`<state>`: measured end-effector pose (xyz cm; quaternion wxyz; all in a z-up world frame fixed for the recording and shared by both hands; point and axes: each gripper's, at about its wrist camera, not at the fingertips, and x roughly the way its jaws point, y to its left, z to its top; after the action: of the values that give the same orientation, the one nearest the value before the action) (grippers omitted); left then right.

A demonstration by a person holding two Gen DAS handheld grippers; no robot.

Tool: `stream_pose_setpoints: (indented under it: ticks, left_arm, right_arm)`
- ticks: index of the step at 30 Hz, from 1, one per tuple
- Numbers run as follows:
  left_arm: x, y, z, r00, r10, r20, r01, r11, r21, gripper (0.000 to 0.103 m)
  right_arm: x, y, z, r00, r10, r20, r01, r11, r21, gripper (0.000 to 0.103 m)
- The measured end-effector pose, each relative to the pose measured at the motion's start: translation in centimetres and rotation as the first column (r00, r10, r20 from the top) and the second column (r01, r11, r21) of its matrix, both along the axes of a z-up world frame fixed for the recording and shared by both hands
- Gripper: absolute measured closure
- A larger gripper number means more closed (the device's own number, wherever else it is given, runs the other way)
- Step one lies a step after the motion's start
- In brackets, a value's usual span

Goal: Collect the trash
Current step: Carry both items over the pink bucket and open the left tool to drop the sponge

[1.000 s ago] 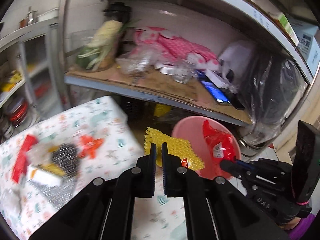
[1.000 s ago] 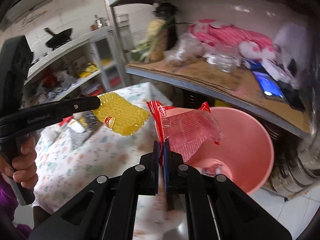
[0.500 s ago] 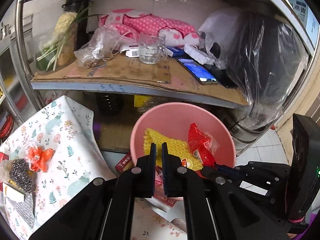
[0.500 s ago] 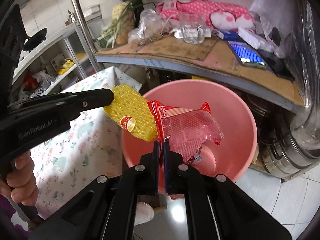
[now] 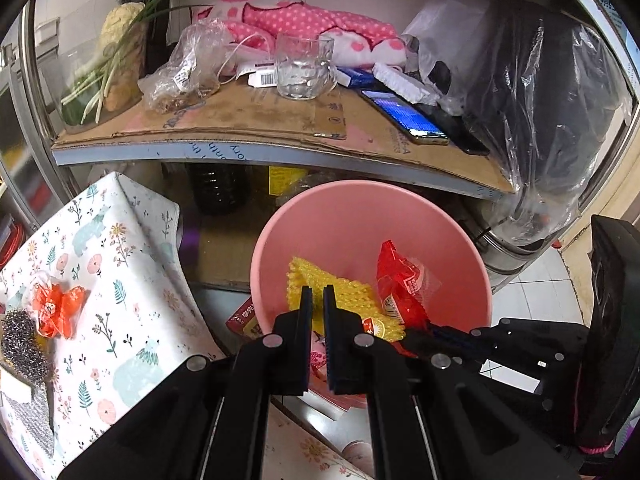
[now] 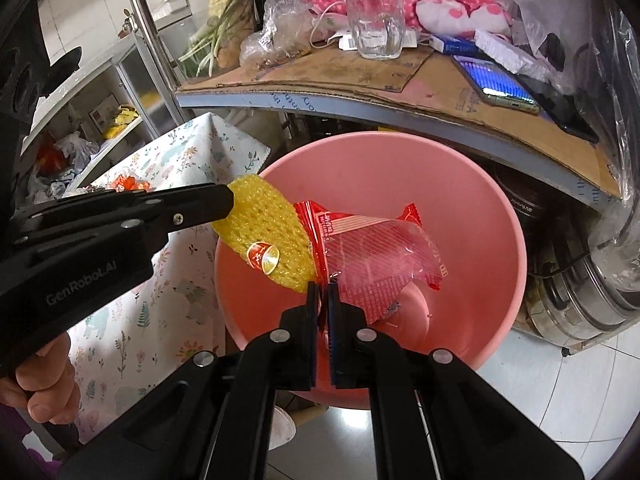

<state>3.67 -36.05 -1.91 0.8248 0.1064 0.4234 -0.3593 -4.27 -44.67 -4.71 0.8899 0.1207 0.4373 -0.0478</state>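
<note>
Both loads have travelled from over the surface to above the pink bucket (image 6: pixel 500 216): left hand-held gripper (image 5: pixel 316 294) clamps the yellow foam net (image 6: pixel 266 236), right hand-held gripper (image 6: pixel 323 292) clamps the red wrapper (image 6: pixel 376 248), ready to drop.

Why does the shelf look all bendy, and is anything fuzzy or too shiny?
Left wrist view: the fisheye lens bows the shelf edge, dark corners frame the picture, and the glass mug looks sharp. Right wrist view: the same curving, with bright glare on the floor tiles and shine on the red wrapper.
</note>
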Motion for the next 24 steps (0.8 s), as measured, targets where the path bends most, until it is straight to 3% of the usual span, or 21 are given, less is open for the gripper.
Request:
stream_pose_setpoints:
  ticks: [16, 22, 24]
  left_arm:
    - [0.91, -0.64, -0.08, 1.000, 0.002, -0.003, -0.002, 1.000, -0.015, 0.097]
    - [0.93, -0.89, 0.05, 1.000, 0.008, 0.006, -0.008, 1.000, -0.015, 0.094]
    - [0.98, -0.97, 0.26, 1.000, 0.008, 0.006, -0.007, 1.000, -0.019, 0.087]
  right_arm:
    - [0.79, 0.01, -0.07, 0.999, -0.019, -0.026, 0.018, 0.999, -0.035, 0.098]
    - [0.73, -0.48, -0.43, 0.998, -0.042, -0.050, 0.041, 0.999, -0.021, 0.097]
    - [0.63, -0.59, -0.42, 0.998, -0.047, -0.052, 0.046, 0.999, -0.019, 0.092]
